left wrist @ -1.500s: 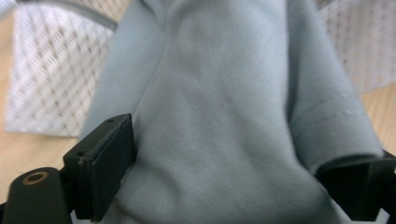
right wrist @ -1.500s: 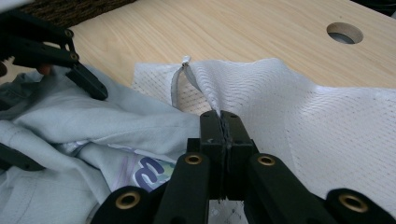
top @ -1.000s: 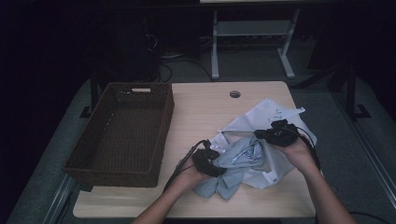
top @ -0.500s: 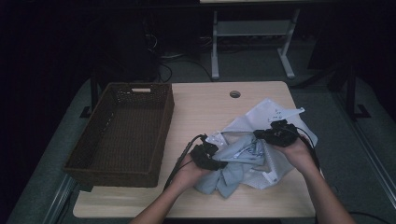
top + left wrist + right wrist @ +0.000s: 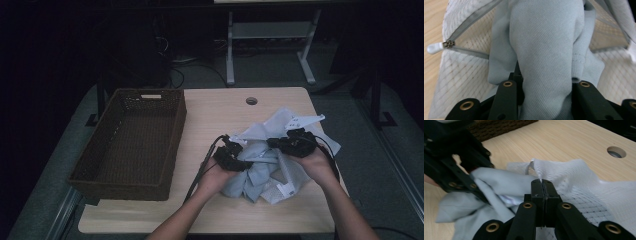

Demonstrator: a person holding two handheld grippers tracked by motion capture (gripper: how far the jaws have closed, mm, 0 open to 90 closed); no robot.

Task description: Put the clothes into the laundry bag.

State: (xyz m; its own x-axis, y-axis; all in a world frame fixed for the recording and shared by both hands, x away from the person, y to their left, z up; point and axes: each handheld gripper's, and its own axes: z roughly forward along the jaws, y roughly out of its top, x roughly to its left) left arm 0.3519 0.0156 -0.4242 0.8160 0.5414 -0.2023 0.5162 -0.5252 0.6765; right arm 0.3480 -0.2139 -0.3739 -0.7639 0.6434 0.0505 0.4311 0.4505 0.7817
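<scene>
High view first: both tools sit over a crumpled pale blue garment on the right half of the bench. The left tool bites into its left side, the right tool into the upper right. A wicker basket sits well off to the left tool's left.

Left tool view: a thick fold of blue twill fills the gap between the jaws, which have just been closing and press on it. White mesh lining spreads beyond, with a zipper pull off to the left.

Right tool view: the right tool is clamped tight on a thin edge of the mesh lining, with the left tool just beyond it to the left.
</scene>
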